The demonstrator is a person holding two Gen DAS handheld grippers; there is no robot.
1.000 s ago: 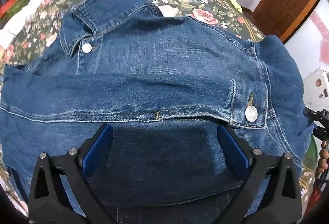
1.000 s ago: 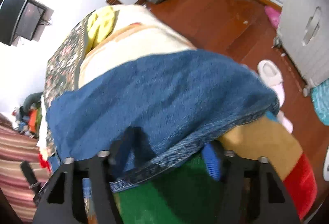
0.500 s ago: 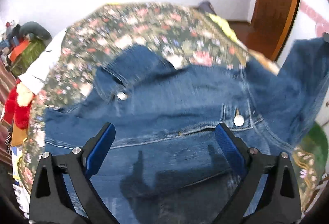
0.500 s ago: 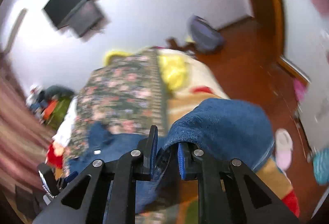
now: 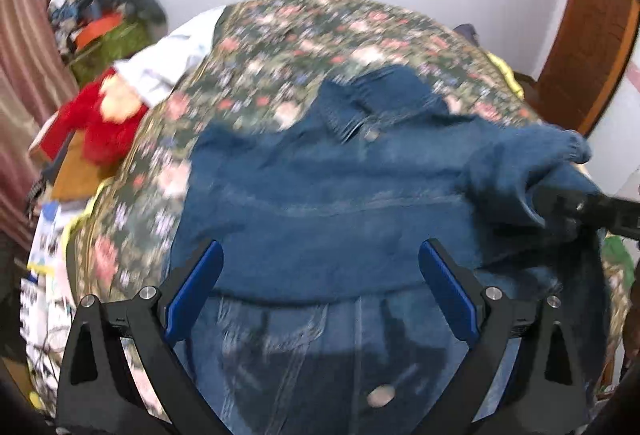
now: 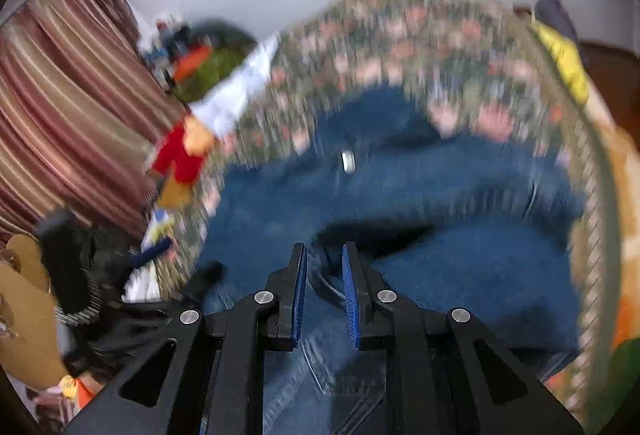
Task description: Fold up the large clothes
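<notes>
A blue denim jacket (image 5: pixel 340 195) lies on the floral bedspread (image 5: pixel 304 35), collar toward the far side. My left gripper (image 5: pixel 320 275) is open, its blue pads spread wide above the jacket's near part, holding nothing. My right gripper (image 6: pixel 323 267) is shut on a fold of the jacket (image 6: pixel 440 235) and carries it over the garment; it shows at the right edge of the left wrist view (image 5: pixel 576 203) with denim draped over it. Both views are motion-blurred.
A red stuffed toy (image 5: pixel 100 123) and a pile of clutter (image 5: pixel 104 19) sit at the bed's left. Striped curtains (image 6: pixel 60 107) hang at left. A wooden door (image 5: pixel 592 35) stands at right. A yellow cloth (image 6: pixel 564 63) lies on the bed's far right edge.
My right gripper closed on the jacket's right edge and lifted it up and leftward over the garment. My left gripper rose and pulled back, staying open.
</notes>
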